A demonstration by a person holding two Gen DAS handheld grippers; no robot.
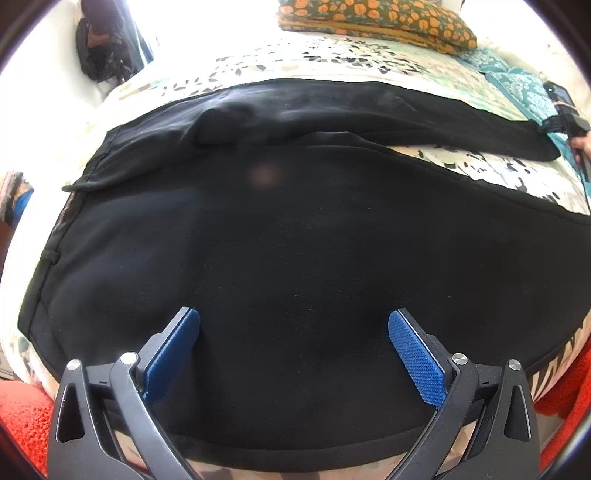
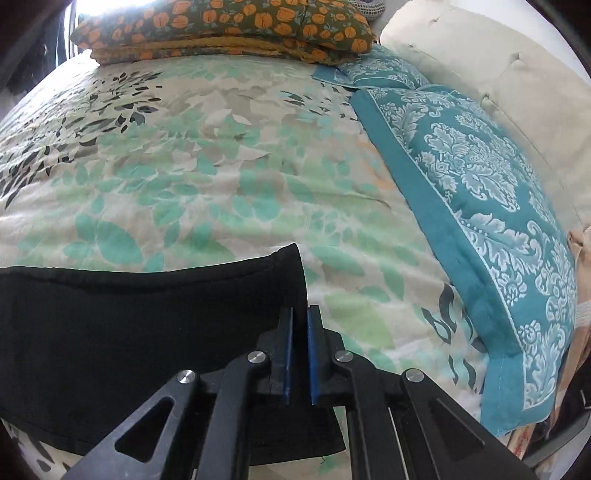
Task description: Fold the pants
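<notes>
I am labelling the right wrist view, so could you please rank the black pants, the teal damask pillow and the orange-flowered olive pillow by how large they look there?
1. Black pants and teal damask pillow: alike in apparent size, and the pants lie nearest the camera, so I leave them unranked.
2. Orange-flowered olive pillow: smallest, though farthest away.

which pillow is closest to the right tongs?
The big teal damask pillow, right beside the right tongs. The orange-flowered pillow and the second teal one lie farther up the bed.
</notes>
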